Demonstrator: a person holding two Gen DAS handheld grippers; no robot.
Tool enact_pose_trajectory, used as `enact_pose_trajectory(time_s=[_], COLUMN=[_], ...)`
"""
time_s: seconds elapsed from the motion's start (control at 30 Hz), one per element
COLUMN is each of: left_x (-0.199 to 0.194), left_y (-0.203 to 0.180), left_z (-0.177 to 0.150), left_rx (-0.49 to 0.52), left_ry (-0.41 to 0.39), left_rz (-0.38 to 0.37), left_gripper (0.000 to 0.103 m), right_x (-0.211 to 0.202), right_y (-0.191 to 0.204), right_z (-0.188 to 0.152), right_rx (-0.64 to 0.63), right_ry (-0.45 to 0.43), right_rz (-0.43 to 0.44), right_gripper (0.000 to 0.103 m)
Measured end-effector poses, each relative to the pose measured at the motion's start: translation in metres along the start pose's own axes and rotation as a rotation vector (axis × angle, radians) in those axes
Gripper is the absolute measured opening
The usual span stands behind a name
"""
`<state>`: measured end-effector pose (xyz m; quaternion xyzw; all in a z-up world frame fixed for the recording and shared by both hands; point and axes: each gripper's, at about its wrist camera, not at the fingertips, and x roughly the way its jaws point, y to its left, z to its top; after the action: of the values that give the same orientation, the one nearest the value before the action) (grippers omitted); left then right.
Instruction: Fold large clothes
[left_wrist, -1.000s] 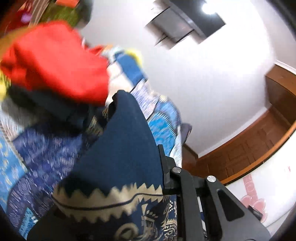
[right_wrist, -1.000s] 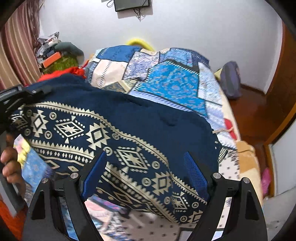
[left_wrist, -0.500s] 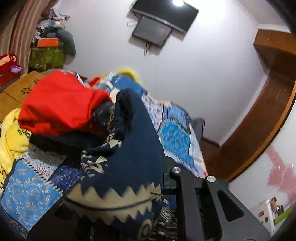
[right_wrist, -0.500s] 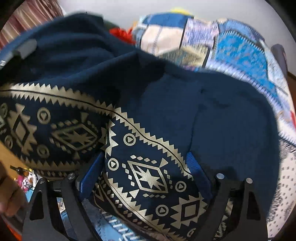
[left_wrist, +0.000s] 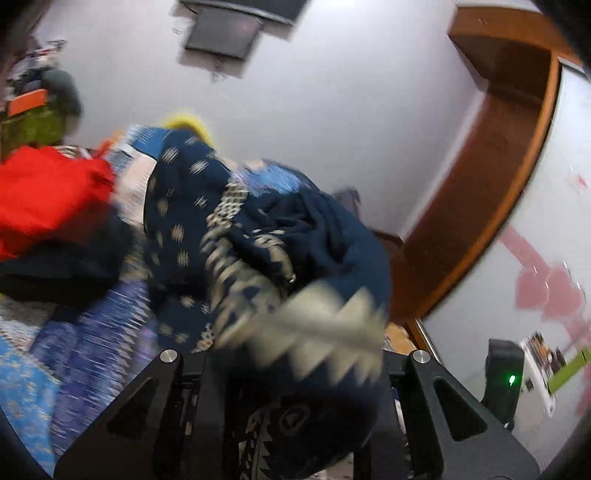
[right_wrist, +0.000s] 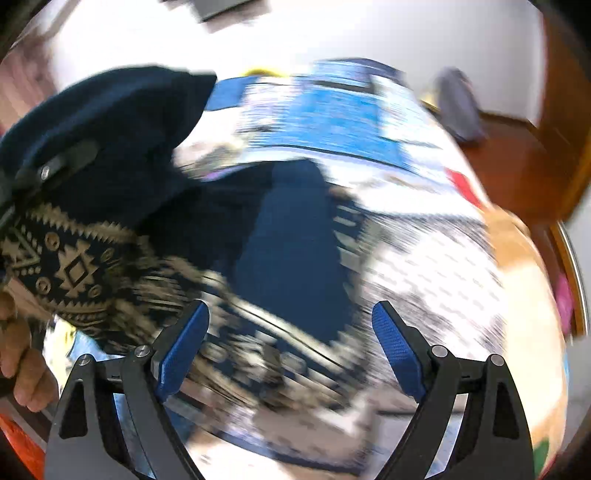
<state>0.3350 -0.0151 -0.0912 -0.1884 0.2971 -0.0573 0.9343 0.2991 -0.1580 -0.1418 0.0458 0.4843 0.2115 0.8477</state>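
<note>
A large navy garment with a beige geometric border (left_wrist: 280, 240) is bunched on the patchwork bedspread (left_wrist: 74, 350). My left gripper (left_wrist: 295, 373) is shut on its border hem, which drapes over the fingers and hides them. In the right wrist view the same garment (right_wrist: 291, 240) hangs from the left gripper at the upper left and trails down across the bed. My right gripper (right_wrist: 291, 332) hovers above it, open wide, its blue pads (right_wrist: 184, 343) touching nothing. A hand (right_wrist: 22, 369) shows at the lower left edge.
A red garment (left_wrist: 48, 195) lies on a dark one at the bed's left side. Behind stand a white wall with a mounted screen (left_wrist: 225, 33) and a wooden door frame (left_wrist: 498, 147). A grey bag (right_wrist: 458, 107) sits on the floor beyond the bed.
The left gripper has rolled level and swung across with the hem. The right gripper no longer has the cloth between its pads and now hovers above garment and bed. Both views are blurred by motion.
</note>
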Motion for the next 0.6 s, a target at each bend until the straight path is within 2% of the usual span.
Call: enact_pose_trajectory(time_s=[0.07, 0.2, 0.27, 0.33, 0.37, 0.4, 0.5, 0.6], left_x=[0.022, 0.069, 0.084, 0.087, 0.084, 0.078, 0.064, 0.046], left_y=[-0.018, -0.048, -0.059, -0.068, -0.072, -0.074, -0.074, -0.075], left_z=[-0.013, -0.049, -0.071, -0.087, -0.092, -0.095, -0.097, -0.096], left_rx=[0.031, 0.167, 0.268, 0.390, 0.429, 0.459, 0.483, 0.499], left_ry=[0.074, 0.252, 0.320, 0.334, 0.327, 0.327, 0.343, 0.355], left_rz=[-0.025, -0.043, -0.015, 0.034, 0.038, 0.026, -0.013, -0.016], left_gripper=[0.017, 0.017, 0.017, 0.018, 0.022, 0.030, 0.051, 0.057], right_x=[-0.006, -0.016, -0.023, -0.032, -0.038, -0.045, -0.057, -0.071], right_y=[-0.024, -0.056, -0.058, -0.061, -0.063, -0.065, -0.063, -0.055], right_z=[-0.009, -0.025, -0.027, -0.028, -0.030, -0.031, -0.027, -0.022], right_rx=[0.057, 0.119, 0.122, 0.122, 0.121, 0.120, 0.119, 0.109], right_ry=[0.010, 0.013, 0.010, 0.002, -0.005, -0.016, -0.042, -0.076], right_rz=[-0.026, -0.091, -0.106, -0.109, -0.109, -0.109, -0.100, -0.071], right_gripper=[0.088, 0.088, 0.088, 0.088, 0.088, 0.088, 0.088, 0.088])
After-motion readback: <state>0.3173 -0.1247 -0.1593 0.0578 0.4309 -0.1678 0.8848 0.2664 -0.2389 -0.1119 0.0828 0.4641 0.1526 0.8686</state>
